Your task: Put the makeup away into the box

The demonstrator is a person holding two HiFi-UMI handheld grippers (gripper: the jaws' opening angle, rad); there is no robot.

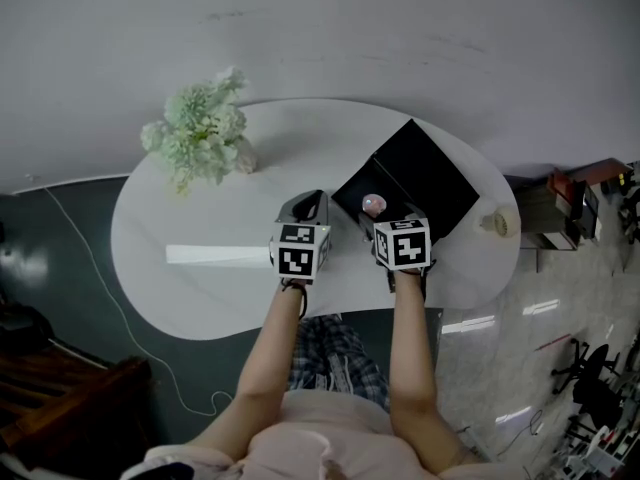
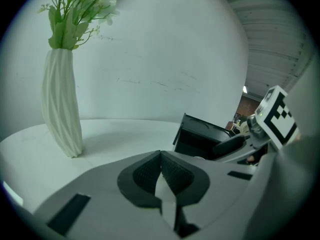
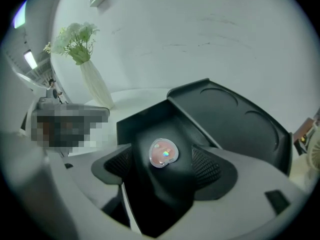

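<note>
A small round pink makeup compact (image 1: 373, 204) (image 3: 163, 153) lies inside the open black box (image 1: 352, 196) (image 3: 145, 124), whose lid (image 1: 430, 173) (image 3: 235, 119) is folded back to the right. My right gripper (image 1: 385, 218) (image 3: 162, 165) hangs over the box with its jaws apart; the compact shows between them and neither pad touches it. My left gripper (image 1: 305, 208) (image 2: 161, 171) hovers over the white table left of the box, pads pressed together with nothing in them. In the left gripper view the box (image 2: 200, 139) and the right gripper (image 2: 235, 146) show at the right.
The table (image 1: 200, 208) is white and rounded, with a dark floor round it. A white vase of pale flowers (image 1: 205, 133) (image 2: 62, 109) (image 3: 95, 84) stands at the back left. A long white strip (image 1: 215, 255) lies left of my left gripper. A small round object (image 1: 497, 224) sits at the table's right edge.
</note>
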